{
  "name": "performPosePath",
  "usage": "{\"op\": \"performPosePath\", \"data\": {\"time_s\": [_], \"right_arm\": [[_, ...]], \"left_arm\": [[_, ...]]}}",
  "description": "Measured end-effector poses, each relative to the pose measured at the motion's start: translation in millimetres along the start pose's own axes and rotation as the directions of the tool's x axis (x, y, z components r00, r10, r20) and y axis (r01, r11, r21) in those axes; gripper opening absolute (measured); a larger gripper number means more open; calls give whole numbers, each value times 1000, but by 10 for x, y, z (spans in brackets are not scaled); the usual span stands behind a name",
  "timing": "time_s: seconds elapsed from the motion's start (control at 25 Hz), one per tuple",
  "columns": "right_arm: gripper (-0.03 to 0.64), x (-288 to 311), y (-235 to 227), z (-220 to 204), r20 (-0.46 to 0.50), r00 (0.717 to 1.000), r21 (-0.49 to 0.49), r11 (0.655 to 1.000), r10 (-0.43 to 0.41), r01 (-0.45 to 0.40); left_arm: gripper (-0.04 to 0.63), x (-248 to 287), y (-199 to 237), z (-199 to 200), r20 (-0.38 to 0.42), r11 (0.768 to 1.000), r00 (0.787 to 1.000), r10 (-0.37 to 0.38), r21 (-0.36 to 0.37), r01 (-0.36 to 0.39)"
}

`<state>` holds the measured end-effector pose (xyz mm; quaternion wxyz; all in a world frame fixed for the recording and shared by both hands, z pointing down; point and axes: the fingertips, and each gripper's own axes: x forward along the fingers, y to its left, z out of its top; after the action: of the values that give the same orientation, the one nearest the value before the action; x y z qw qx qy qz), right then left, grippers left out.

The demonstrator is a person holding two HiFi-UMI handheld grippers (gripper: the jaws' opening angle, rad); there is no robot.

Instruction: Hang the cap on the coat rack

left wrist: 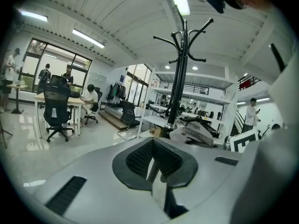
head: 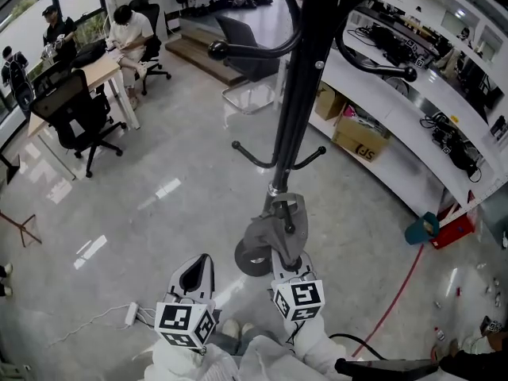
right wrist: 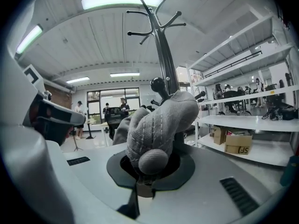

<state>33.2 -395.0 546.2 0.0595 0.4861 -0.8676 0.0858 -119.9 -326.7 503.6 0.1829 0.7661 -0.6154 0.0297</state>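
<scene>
Grips the grey ribbed fabric cap (right wrist: 161,125) in the right claw (right wrist: 152,164), jaws pinched almost together on the cloth. Holds it low, close to the pole of the black metal coat rack (head: 305,78), beneath the lower hooks. Carries nothing in the left claw (left wrist: 152,160), jaws closed. Below, glossy pale grey floor (head: 175,165). Around, white curved shelving (head: 413,153) with brown cardboard boxes (head: 361,137), black office chair (head: 75,109), people seated at a light wooden counter (head: 99,70).

1. I see a black office chair (head: 75,105) beside a tabletop (head: 99,70), with a person in white (head: 131,28) seated there.
2. Cardboard boxes (head: 361,137) sit by the white shelving (head: 373,90).
3. A red cable (head: 393,300) trails across the floor.
</scene>
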Motion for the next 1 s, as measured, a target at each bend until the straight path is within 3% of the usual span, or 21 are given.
{"op": "performPosePath", "data": {"time_s": [0.12,0.28,0.6,1.0], "right_arm": [[25,122,-77,-209,-37,999,-36,999,-25,24],[25,213,-176,-441,-71,996,-5,998,-62,62],[31,259,-233,-618,-74,996,15,999,-51,52],[199,256,-307,-705,-119,987,-13,994,-107,107]], "left_arm": [[0,-12,0,5,6,1000,1000,2,0,-2],[0,-50,58,-20,9,1000,1000,12,-2,-12],[0,-88,130,-41,10,999,999,31,-3,-31],[0,-157,123,-20,12,1000,1000,26,0,-26]]}}
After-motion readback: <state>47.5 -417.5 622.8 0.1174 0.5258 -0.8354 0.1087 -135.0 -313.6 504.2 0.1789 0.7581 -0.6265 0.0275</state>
